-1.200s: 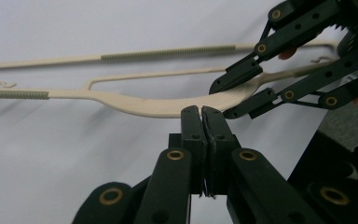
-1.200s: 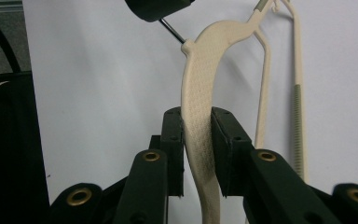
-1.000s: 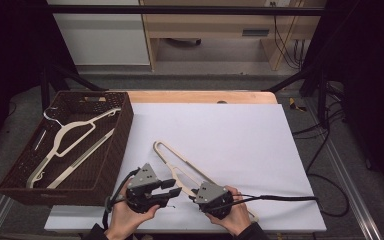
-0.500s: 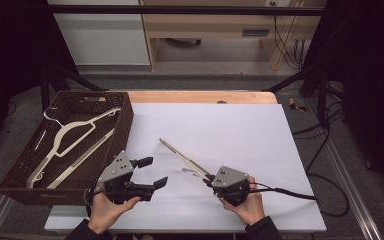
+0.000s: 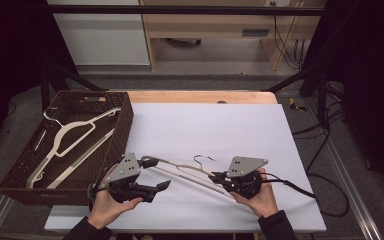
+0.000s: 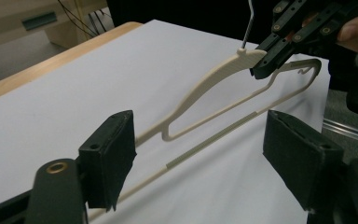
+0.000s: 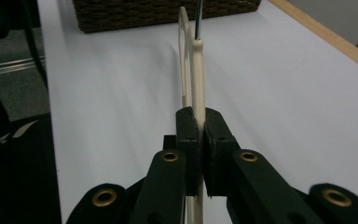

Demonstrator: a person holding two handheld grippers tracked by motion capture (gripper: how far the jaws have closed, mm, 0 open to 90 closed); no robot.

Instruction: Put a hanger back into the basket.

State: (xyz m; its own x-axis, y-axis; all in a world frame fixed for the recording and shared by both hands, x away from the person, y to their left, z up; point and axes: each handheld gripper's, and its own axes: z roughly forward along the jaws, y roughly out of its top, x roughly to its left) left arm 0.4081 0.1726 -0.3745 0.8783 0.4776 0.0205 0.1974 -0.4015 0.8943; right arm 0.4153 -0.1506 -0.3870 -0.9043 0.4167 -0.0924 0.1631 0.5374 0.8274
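A cream plastic hanger [image 5: 187, 172] with a wire hook [image 5: 203, 159] is held on edge over the white table [image 5: 220, 125]. My right gripper [image 5: 219, 178] is shut on its shoulder just beside the hook. In the right gripper view the hanger [image 7: 196, 79] runs away from the closed jaws of my right gripper [image 7: 198, 140]. My left gripper [image 5: 156, 174] stands open at the hanger's other end. In the left gripper view the hanger [image 6: 205, 88] passes between the wide-apart pads [image 6: 114, 158], and the right gripper [image 6: 279, 46] grips it farther off.
A dark wicker basket [image 5: 122, 127] stands at the table's left with another cream hanger [image 5: 65, 142] lying in it; the basket [image 7: 168, 11] is beyond the held hanger in the right gripper view. The table's wooden far edge [image 5: 200, 96] borders the white sheet.
The hanger lay flat with both grippers close together. The right gripper has tipped it up on edge and shifted right. The left gripper has drawn left and stands open around its end.
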